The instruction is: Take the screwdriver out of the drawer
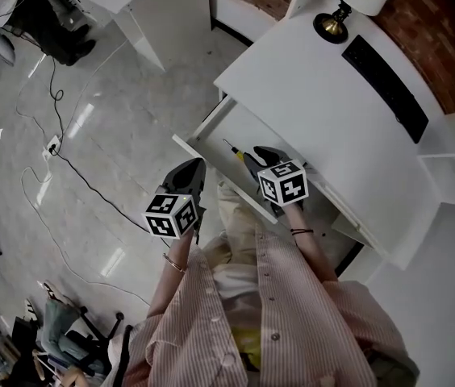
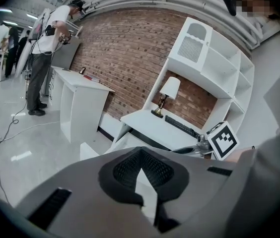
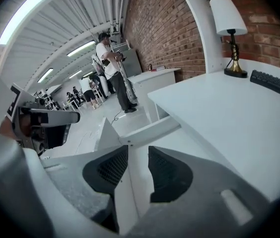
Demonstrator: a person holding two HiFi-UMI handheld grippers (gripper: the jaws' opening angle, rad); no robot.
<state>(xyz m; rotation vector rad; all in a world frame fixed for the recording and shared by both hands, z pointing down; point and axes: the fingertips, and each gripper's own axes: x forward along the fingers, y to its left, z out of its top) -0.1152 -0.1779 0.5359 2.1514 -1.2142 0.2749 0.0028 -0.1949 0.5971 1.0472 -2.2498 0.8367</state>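
Around the work area: what I see from my station

A white counter [image 1: 316,95] stands against a brick wall [image 2: 130,53]. At its back edge I see a lamp [image 1: 334,25] with a brass foot and white shade, and beside it a long black keyboard [image 1: 385,87]. White hutch shelves [image 2: 214,68] rise over the counter. On the glossy grey floor [image 1: 131,95] a dark cable [image 1: 82,180] trails from a power strip [image 1: 51,146]. Further along the wall, a person [image 2: 43,48] stands at a second white desk [image 2: 83,100].
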